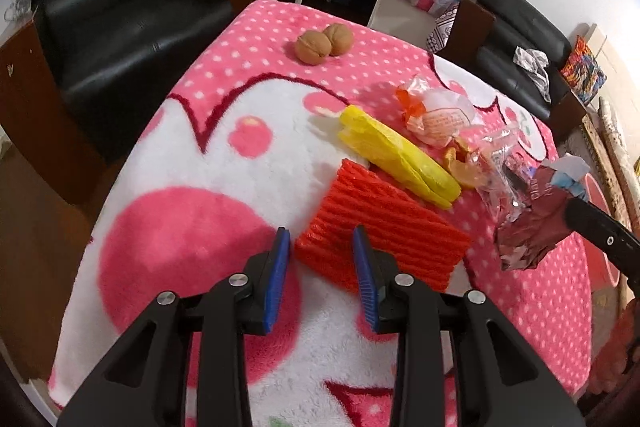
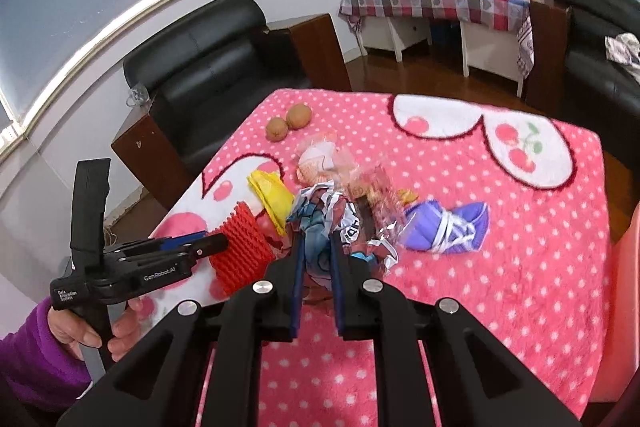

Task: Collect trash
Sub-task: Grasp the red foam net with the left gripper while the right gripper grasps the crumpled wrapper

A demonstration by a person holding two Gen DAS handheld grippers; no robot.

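A red ribbed wrapper (image 1: 384, 231) (image 2: 242, 251) lies on the pink dotted blanket (image 1: 200, 227). Its near corner sits between the blue pads of my left gripper (image 1: 322, 251) (image 2: 218, 245), which is open and not squeezing it. My right gripper (image 2: 316, 243) (image 1: 570, 213) is shut on a crumpled maroon, blue and white foil wrapper (image 2: 320, 219) (image 1: 528, 227). More trash lies beyond them: a yellow bag (image 1: 400, 159) (image 2: 272, 195), a clear wrapper with orange print (image 1: 436, 115) (image 2: 320, 159), a crinkled clear wrapper (image 1: 496, 163) (image 2: 372, 195), orange peel (image 1: 460, 163) and a purple wrapper (image 2: 448, 227).
Two walnuts (image 1: 322, 45) (image 2: 288, 123) rest near the table's far edge. A black armchair (image 1: 120, 27) stands at the left, another (image 1: 516, 39) at the right. A checked-cloth table (image 2: 432, 3) stands behind. A hand in a purple sleeve (image 2: 92, 331) holds the left gripper.
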